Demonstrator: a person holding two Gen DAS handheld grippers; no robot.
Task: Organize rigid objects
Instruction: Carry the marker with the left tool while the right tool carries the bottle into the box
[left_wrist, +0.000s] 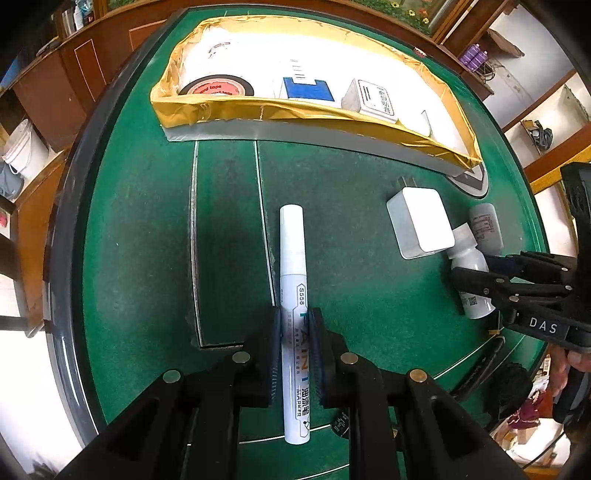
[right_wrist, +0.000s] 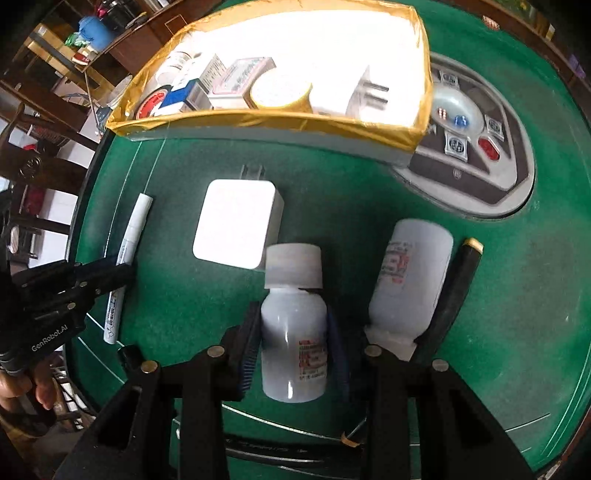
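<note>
Pinching marker (left_wrist: 293, 295) left, small bottle (right_wrist: 293, 332) right, lift both straight up, then over the box (left_wrist: 258, 110) rim.

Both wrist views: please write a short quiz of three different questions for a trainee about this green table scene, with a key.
1. True or false: the left gripper is shut on the white paint marker pen.
2. Which thing lies between the fingers of the right gripper?
A. the white square plug charger
B. the small white plastic bottle with a white cap
C. the black pen with a gold end
3. Fill in: the red and black tape roll lies inside the shallow ____ with the gold-taped rim.

Key: 1 true; 2 B; 3 box.
</note>
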